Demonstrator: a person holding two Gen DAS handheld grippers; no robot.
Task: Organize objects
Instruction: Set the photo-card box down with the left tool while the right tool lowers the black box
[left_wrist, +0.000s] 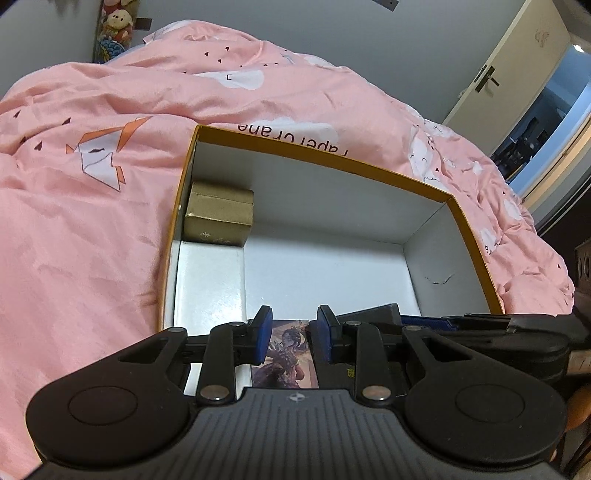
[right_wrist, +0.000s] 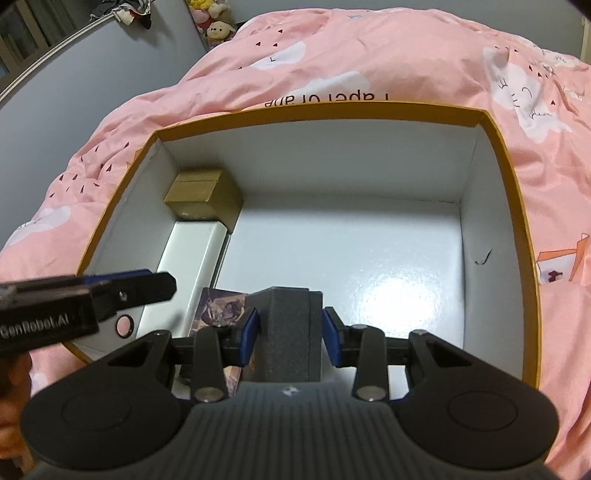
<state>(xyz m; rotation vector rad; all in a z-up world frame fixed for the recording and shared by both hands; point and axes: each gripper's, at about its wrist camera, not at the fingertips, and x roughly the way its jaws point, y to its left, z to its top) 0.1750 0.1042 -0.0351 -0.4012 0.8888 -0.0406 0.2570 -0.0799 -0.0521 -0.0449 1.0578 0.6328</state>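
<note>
Where the orange-rimmed box (right_wrist: 519, 206) fills the right wrist frame, its white floor lies bare across the centre and right. At lower centre the right gripper (right_wrist: 291, 334) is clamped on a dark grey block (right_wrist: 290, 332), right beside an illustrated card box (right_wrist: 223, 308). A white box (right_wrist: 192, 254) and gold box (right_wrist: 201, 197) line the left wall. In the left wrist frame's lower centre the left gripper (left_wrist: 290, 334) has its fingers apart over the card box, not pressing it.
</note>
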